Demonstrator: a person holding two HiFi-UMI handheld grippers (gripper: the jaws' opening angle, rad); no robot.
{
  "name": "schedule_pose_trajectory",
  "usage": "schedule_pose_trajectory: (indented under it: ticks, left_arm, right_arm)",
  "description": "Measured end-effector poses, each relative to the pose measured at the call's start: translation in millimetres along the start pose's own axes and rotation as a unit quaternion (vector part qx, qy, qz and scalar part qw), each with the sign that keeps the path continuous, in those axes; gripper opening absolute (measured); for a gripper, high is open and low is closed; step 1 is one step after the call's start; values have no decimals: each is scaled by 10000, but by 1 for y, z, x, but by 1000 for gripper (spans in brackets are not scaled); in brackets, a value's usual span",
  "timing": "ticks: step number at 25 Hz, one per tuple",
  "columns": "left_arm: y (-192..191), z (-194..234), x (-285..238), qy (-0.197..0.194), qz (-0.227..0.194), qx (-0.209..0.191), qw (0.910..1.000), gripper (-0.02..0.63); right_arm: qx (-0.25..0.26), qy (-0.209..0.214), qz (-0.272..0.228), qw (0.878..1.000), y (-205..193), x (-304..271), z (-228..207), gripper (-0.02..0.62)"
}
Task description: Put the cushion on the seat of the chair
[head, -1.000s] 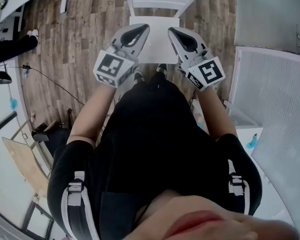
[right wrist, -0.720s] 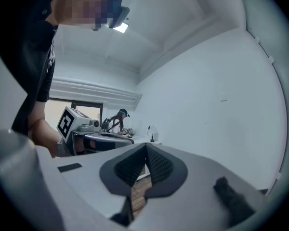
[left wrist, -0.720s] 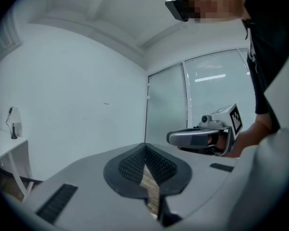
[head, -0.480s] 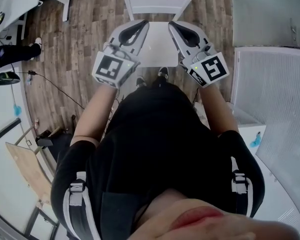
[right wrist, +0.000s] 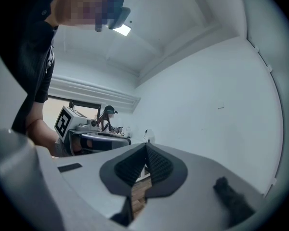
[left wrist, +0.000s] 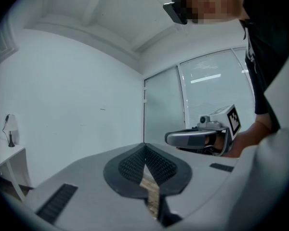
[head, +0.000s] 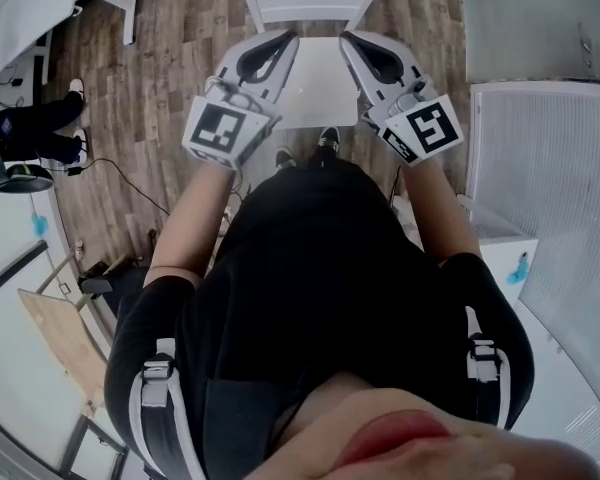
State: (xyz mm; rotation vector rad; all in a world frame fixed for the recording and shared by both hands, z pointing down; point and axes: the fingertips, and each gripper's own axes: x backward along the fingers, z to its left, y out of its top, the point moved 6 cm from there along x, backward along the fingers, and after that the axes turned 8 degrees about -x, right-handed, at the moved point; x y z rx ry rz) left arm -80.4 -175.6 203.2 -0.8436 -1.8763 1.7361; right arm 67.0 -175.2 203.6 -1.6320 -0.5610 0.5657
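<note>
Directly at twelve o'clock in the head view stands the white wooden chair (head: 310, 4), backrest farthest away and its pale seat (head: 318, 96) toward the person. Whether that pale surface is a cushion or the bare seat I cannot tell.

The left gripper (head: 288, 40) hangs over the seat's nine o'clock edge and the right gripper (head: 348, 38) over its three o'clock edge. Both point toward the backrest, their tips close together but apart. Each carries its marker cube at the near end, the left cube (head: 223, 130) at seven o'clock of the seat and the right cube (head: 431, 128) at four o'clock.

In the left gripper view the jaws are closed, the ribbed pads (left wrist: 135, 162) meeting at the tip with nothing between them. In the right gripper view the pads (right wrist: 159, 165) meet the same way, also empty.

At six o'clock of the seat the person's black shoes (head: 327, 138) stand on the wood-plank floor (head: 180, 58). A cable (head: 130, 183) trails across the floor at nine o'clock, beside another person's dark legs (head: 30, 133).
</note>
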Motion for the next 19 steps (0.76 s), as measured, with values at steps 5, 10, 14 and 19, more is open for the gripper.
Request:
schedule_pose_trajectory:
  ticks: [5, 10, 14, 19]
  left_arm:
    - [3, -3, 6, -4, -46, 10, 10000, 11]
    - [3, -4, 9, 34, -49, 41, 10000, 11]
    - [3, -1, 9, 75, -48, 35, 10000, 11]
    - [3, 2, 7, 68, -57, -9, 10000, 12]
  right_arm:
    - [-2, -35, -14, 10000, 1, 5, 5, 15]
    - [46, -18, 13, 10000, 3, 8, 5, 15]
    - [80, -29, 22, 10000, 3, 9, 3, 16]
    - [93, -57, 13, 9999, 3, 7, 0, 16]
